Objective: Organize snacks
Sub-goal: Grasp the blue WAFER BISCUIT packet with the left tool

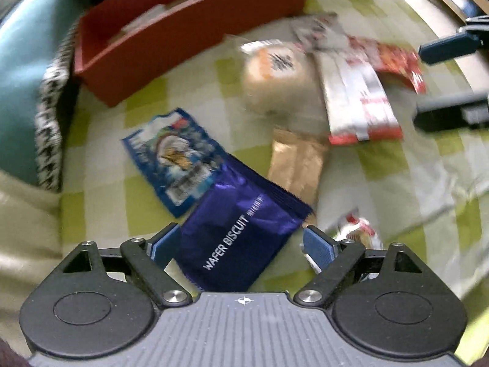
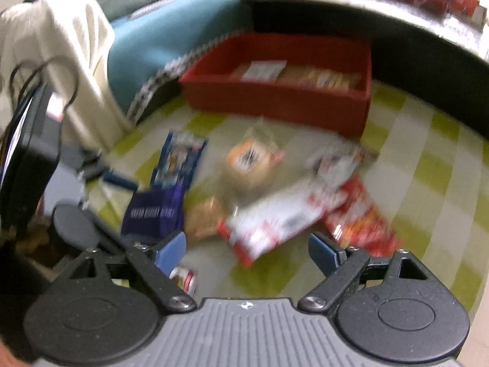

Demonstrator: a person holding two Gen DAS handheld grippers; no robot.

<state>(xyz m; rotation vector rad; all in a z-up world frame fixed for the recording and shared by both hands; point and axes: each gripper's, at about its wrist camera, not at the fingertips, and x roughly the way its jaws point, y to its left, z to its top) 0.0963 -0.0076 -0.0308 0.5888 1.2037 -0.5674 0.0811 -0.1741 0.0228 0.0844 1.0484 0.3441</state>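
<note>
My left gripper points down at a purple wafer biscuit packet lying on the checked cloth. Its blue pads stand apart on either side of the packet, without a visible squeeze. A blue snack packet lies just beyond, partly under the purple one, and a brown packet lies to the right. My right gripper is open over the cloth, with the corner of a white and red packet just ahead of it. The red tray at the back holds several packets.
A round wrapped bun with an orange label, a red packet and a small white and red packet lie on the green and white cloth. A teal cushion sits left of the tray. A cream cloth hangs at the left.
</note>
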